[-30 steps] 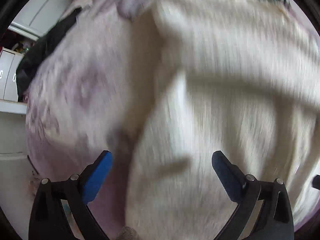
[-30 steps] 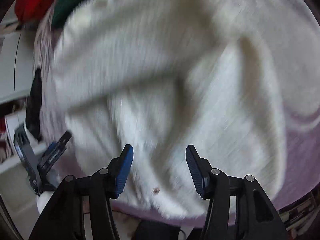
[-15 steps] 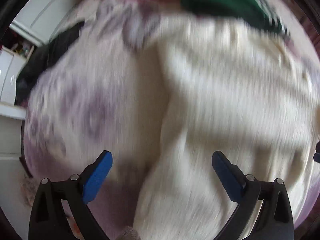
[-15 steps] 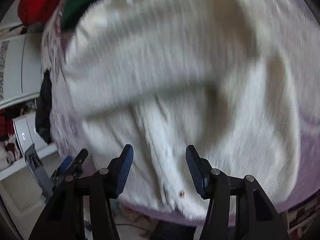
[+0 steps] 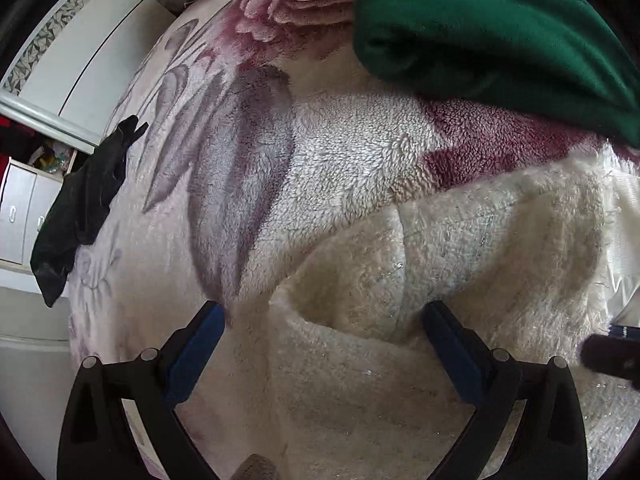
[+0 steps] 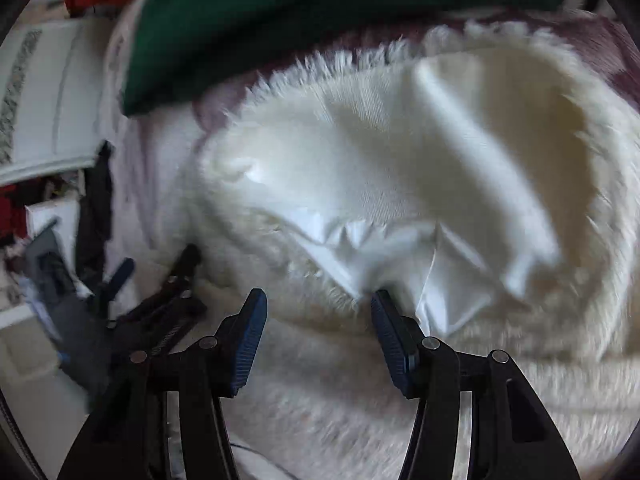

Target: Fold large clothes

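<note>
Cream coat now folded over, lining exposed; both tools empty.

Cream fuzzy coat point(image 6: 320, 380) lies on the floral bed blanket point(image 5: 248, 184), its far half turned back since a second ago, satin lining point(image 6: 400, 168) showing. Green garment point(image 5: 500, 28) at 12 o'clock. Left tool point(image 5: 320, 340) wide open, right tool point(image 6: 318, 336) half open, both holding nothing. Likely next: re-grip the fold edge.

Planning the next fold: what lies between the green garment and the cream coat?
In the left wrist view, only a strip of the floral blanket separates the green garment from the cream coat; nothing else lies there. The right wrist view agrees.
</note>
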A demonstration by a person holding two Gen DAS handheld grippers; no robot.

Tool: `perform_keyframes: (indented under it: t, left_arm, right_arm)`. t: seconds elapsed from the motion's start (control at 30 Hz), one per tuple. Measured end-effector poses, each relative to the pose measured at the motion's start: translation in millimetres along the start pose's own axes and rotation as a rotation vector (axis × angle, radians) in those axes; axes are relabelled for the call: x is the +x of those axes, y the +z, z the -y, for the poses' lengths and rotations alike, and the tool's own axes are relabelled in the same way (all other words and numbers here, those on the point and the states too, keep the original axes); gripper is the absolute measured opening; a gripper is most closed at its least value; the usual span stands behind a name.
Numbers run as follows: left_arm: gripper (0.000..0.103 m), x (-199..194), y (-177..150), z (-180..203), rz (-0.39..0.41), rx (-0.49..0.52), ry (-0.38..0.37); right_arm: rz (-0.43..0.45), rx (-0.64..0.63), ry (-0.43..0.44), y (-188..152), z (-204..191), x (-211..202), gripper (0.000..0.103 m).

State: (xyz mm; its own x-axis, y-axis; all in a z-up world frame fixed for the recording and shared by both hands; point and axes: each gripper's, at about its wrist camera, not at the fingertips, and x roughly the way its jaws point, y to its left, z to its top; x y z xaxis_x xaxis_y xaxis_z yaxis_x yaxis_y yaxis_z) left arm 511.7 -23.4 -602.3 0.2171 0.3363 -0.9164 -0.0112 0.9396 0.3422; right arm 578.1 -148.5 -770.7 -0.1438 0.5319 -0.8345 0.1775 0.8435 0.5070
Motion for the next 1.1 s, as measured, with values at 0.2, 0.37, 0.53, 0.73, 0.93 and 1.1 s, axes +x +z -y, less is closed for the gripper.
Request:
perform_keyframes:
  t: [0.2,0.37,0.53,0.73,0.93,1.1]
  left_arm:
    - [0.103,-20.5,-0.5,-15.2,0.030,-0.049,-0.027]
    - [0.103,-44.6,7.9,-18.0,0.104,-0.032,-0.003]
    - [0.103,-39.5,10.7,-12.0,0.079,-0.011,0.004]
    - [0.103,-53.7,4.6,10.9,0.092,-0.019,-0.025]
    - [0.103,-47.9,13.0,53.6,0.087,0.014,-0.015]
    - [0.103,-51.7,13.9,66.0,0.109,0.042,0.003]
  right_arm:
    - [0.088,-0.212,-0.173,-9.2,-39.4,7.5,0.005]
    - [0.260,-0.133,-0.207,-14.3,-38.4,-29.8,0.000]
    - [0.197,-0.077,-0.194,11.3,-29.5,-24.2,0.001]
    - [0.213,0.044,-0.158,-5.6,21.2,-93.2,0.062]
    - [0.151,0.164,-0.225,-9.6,77.0,-84.7,0.068]
    - [0.161,0.170,-0.367,-7.5,75.0,-46.0,0.012]
